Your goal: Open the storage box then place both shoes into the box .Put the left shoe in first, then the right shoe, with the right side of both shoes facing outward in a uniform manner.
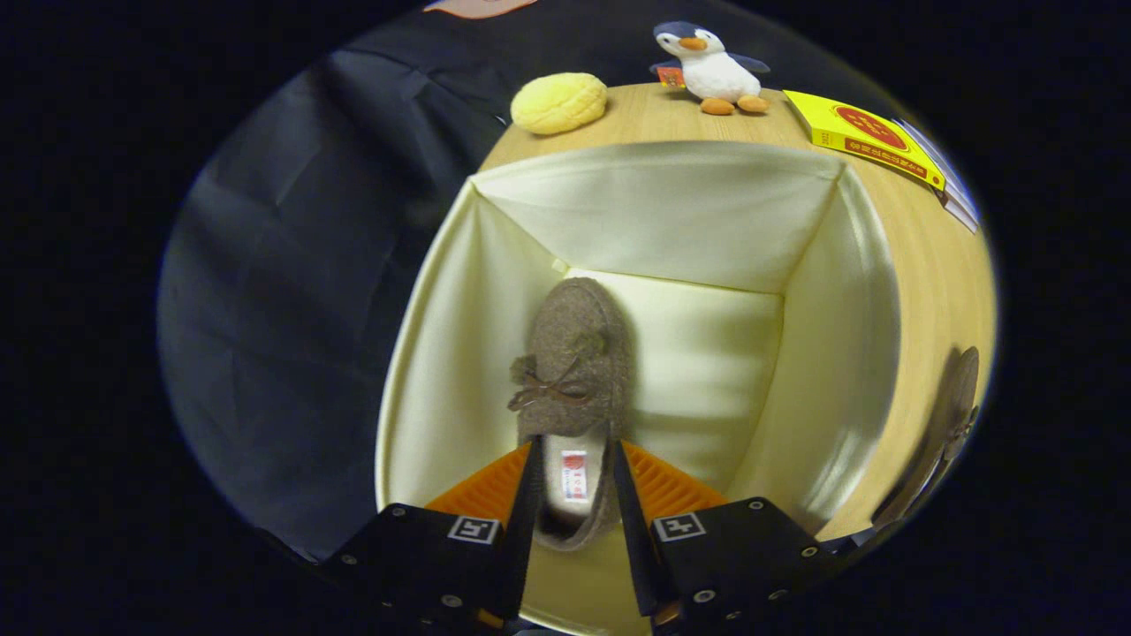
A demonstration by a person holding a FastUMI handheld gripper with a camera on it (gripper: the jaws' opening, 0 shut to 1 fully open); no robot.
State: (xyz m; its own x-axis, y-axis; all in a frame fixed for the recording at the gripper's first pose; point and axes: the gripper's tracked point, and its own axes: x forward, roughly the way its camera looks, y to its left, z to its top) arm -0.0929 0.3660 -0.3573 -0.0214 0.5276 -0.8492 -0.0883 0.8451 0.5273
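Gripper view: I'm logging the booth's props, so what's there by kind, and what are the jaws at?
Shoes: 2, one in the storage box with the gripper jaws shut on it, one on the table
Box: 1
Penguin toy: 1
Yellow bun: 1
Yellow book: 1
Total: 6

The wooden table (919, 265) carried the open cream storage box (671, 203) just ahead of the fingers. Beyond it sat a yellow bun (558, 102), a plush penguin (711, 71) and a yellow book (861, 137). A second shoe (950, 424) lay right of the box.

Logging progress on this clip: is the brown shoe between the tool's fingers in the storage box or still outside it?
In. The brown shoe lies inside the cream box, its walls around it, the tool gripping its heel end.
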